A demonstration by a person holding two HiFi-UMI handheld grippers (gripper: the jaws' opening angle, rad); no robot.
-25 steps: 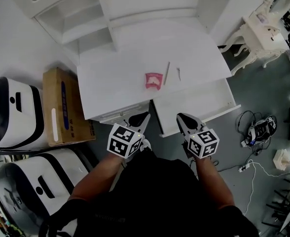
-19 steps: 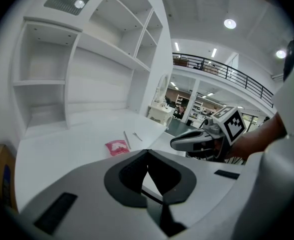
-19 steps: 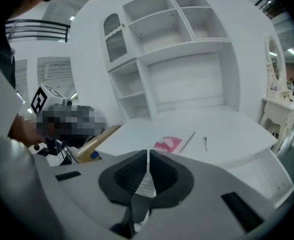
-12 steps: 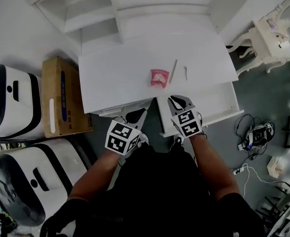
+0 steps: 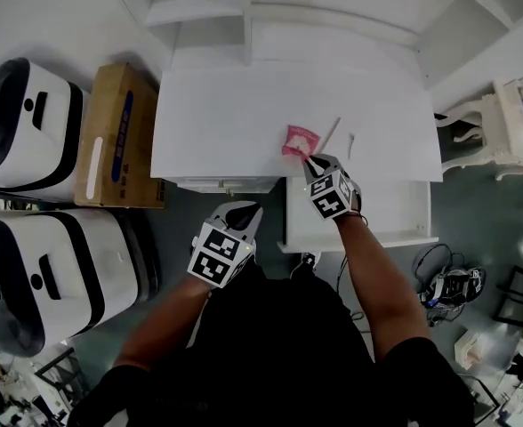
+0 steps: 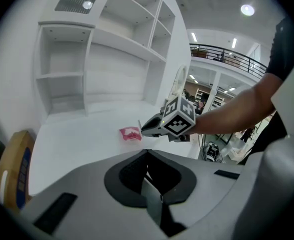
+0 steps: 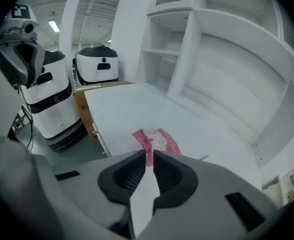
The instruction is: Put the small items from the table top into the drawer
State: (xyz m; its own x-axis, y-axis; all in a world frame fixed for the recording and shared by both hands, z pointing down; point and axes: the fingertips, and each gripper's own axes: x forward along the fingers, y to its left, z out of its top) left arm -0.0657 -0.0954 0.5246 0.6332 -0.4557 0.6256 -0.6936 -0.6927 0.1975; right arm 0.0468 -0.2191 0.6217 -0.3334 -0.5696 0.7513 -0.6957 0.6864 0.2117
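A pink packet (image 5: pixel 300 140) lies near the front edge of the white desk (image 5: pixel 217 123). Just right of it are a thin pale stick (image 5: pixel 330 133) and a small white item (image 5: pixel 350 139). My right gripper (image 5: pixel 309 160) reaches over the open drawer (image 5: pixel 377 212), its tips at the packet's near edge. In the right gripper view the right gripper (image 7: pixel 147 153) shows a narrow gap, open, with the packet (image 7: pixel 159 140) just ahead. My left gripper (image 5: pixel 246 210) hangs below the desk front. Its jaws (image 6: pixel 147 153) are shut and empty; the packet (image 6: pixel 130 133) lies beyond.
White shelves (image 5: pixel 244 16) rise behind the desk. A cardboard box (image 5: pixel 119 136) and two white machines (image 5: pixel 21 123) (image 5: pixel 48 274) stand to the left. Cables (image 5: pixel 448 283) lie on the floor right of the drawer, beside another white table (image 5: pixel 519 123).
My right gripper has gone forward from the drawer front, over the drawer, to the pink packet. The left gripper has stayed low by the desk front.
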